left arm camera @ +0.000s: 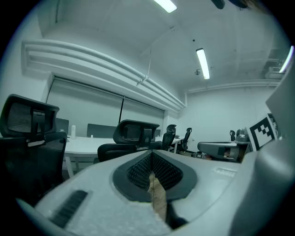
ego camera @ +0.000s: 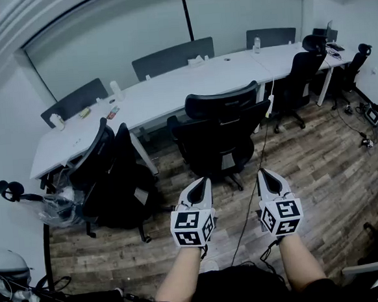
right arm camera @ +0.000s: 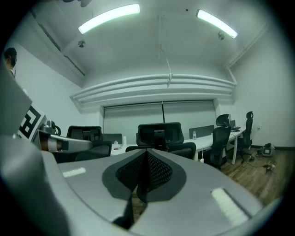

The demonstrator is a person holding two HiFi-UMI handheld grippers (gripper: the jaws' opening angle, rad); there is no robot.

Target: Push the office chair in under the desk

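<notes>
A black office chair (ego camera: 221, 133) stands pulled out from the long white desk (ego camera: 171, 90), its back toward me. It shows in the left gripper view as the office chair (left arm camera: 133, 138) and in the right gripper view as the office chair (right arm camera: 160, 137). My left gripper (ego camera: 202, 181) and right gripper (ego camera: 264, 172) are held side by side above the wooden floor, a short way in front of the chair's back and not touching it. Both are shut with nothing between the jaws. The left gripper (left arm camera: 151, 174) and right gripper (right arm camera: 146, 171) show their ribbed pads pressed together.
Another black chair (ego camera: 109, 176) stands at the left, a third chair (ego camera: 298, 83) at the right by the desk. Grey screens (ego camera: 172, 56) line the desk's far side. A cable (ego camera: 259, 167) runs down across the floor. Cups and small items sit on the desk.
</notes>
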